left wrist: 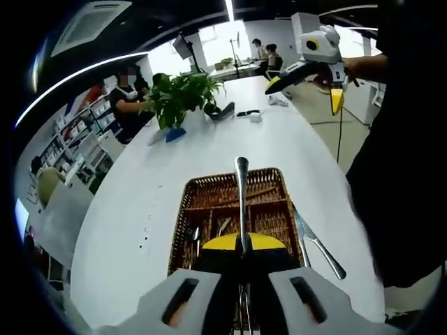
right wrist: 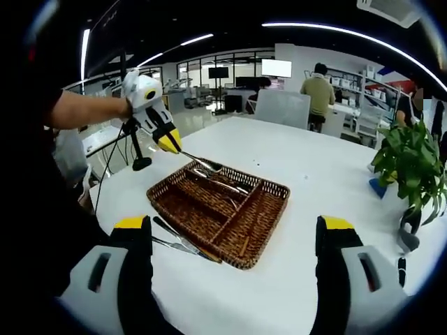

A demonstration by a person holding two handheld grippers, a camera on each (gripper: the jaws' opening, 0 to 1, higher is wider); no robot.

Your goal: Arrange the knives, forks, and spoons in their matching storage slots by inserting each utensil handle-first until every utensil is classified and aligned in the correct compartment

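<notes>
Clenched on a spoon, the left gripper holds it over the wicker tray, handle toward twelve o'clock; right gripper hangs released, a knife beside the tray at eight o'clock; better to lower slowly, keeping the handle parallel with the dividers.

Left tool: white-grey plastic body, round yellow dot on its side, yellow-tipped black nose. A black cable hangs beneath it. Seen close, its two jaws are light grey blocks with dark oblong slots and a yellow pad between them. Right tool: same white-grey casing, yellow spot, yellow tips, black cable trailing from it. Its jaws up close are black with yellow caps on grey blocks. Person wears dark clothing, black short sleeve.
</notes>
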